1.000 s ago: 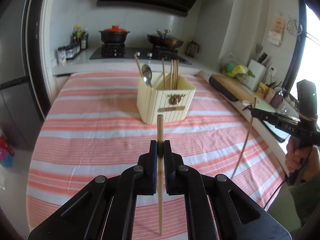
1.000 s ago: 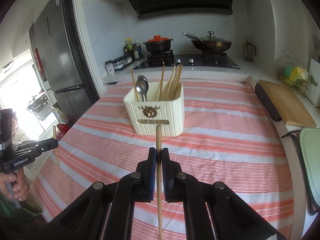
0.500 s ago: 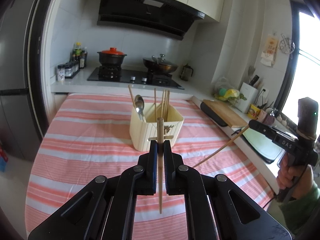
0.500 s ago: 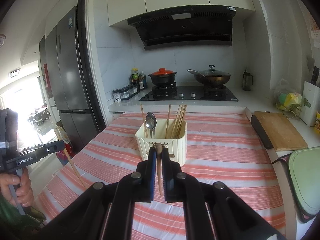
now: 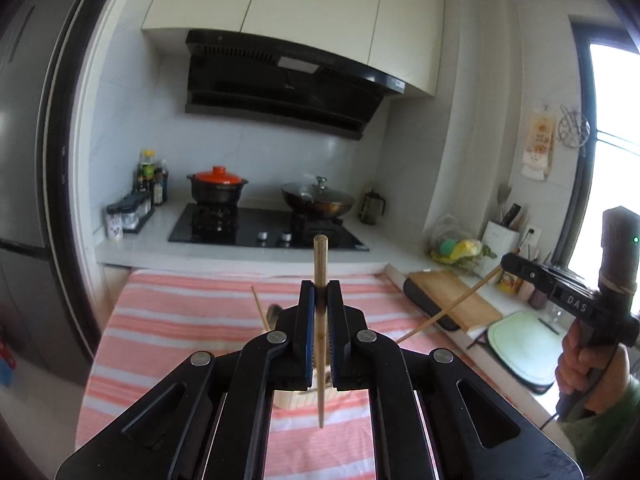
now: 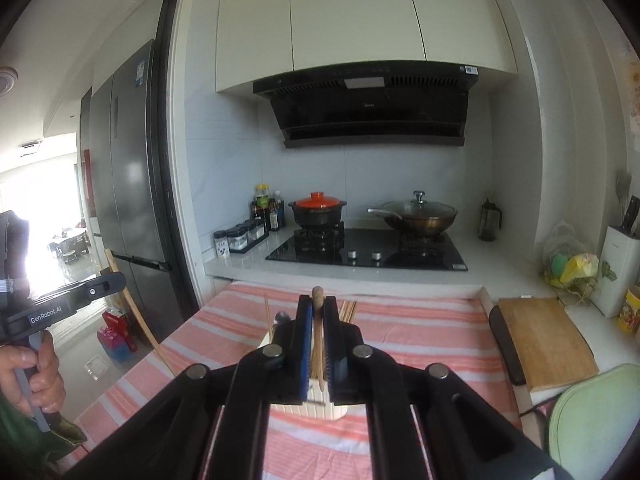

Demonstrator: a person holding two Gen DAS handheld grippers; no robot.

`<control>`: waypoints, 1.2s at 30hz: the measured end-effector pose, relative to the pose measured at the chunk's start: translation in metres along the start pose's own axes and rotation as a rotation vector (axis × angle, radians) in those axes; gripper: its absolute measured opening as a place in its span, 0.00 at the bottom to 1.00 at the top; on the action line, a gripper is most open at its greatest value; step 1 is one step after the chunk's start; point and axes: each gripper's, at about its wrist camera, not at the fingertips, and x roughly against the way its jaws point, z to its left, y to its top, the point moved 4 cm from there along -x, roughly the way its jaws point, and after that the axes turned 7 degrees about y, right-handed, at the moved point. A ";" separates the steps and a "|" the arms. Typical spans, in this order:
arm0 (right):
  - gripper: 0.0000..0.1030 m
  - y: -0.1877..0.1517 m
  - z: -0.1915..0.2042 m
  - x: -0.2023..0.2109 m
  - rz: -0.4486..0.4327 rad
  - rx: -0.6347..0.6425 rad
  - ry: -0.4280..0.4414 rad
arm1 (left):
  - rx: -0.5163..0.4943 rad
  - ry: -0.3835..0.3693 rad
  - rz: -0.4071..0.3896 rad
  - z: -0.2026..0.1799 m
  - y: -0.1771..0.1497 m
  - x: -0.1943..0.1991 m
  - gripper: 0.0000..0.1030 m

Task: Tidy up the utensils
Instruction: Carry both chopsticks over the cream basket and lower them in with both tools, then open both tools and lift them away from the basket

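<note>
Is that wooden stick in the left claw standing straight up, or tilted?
Upright. In the left wrist view the chopstick runs vertically, pinched in the shut left claw.

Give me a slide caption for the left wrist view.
Left tongs shut on a chopstick above the striped tablecloth, stove behind.

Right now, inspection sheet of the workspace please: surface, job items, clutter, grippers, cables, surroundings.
Surface: striped tablecloth, pink and white, on the table.
Job's things: cream utensil holder with chopsticks and a spoon, mostly hidden behind the jaws.
Clutter: cutting board, green mat on the counter to the right.
Grippers: left gripper shut on a wooden chopstick; right gripper shut on another chopstick.
Cables: thin cable below the right hand.
Surroundings: stove, red-lidded pot, wok, fridge.
</note>
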 end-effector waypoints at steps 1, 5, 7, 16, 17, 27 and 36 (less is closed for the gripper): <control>0.05 0.010 -0.001 -0.006 -0.012 0.003 0.000 | 0.006 0.005 -0.003 0.000 0.008 -0.010 0.04; 0.05 0.034 -0.006 -0.034 -0.028 0.019 0.001 | 0.011 0.033 -0.016 -0.001 0.030 -0.053 0.04; 0.05 0.038 -0.009 -0.050 -0.017 0.028 0.006 | 0.016 0.049 -0.024 0.000 0.036 -0.074 0.04; 0.05 -0.003 -0.040 -0.158 0.280 -0.026 0.024 | 0.030 0.096 0.123 0.003 0.007 -0.194 0.04; 0.05 -0.012 -0.045 -0.173 0.332 -0.049 0.020 | 0.027 0.096 0.160 0.003 -0.003 -0.207 0.04; 0.08 -0.050 -0.086 -0.268 0.527 -0.163 -0.029 | 0.020 0.150 0.367 0.014 -0.061 -0.274 0.11; 0.62 -0.001 -0.053 -0.187 0.238 -0.040 -0.071 | -0.117 0.346 0.129 0.005 -0.032 -0.168 1.00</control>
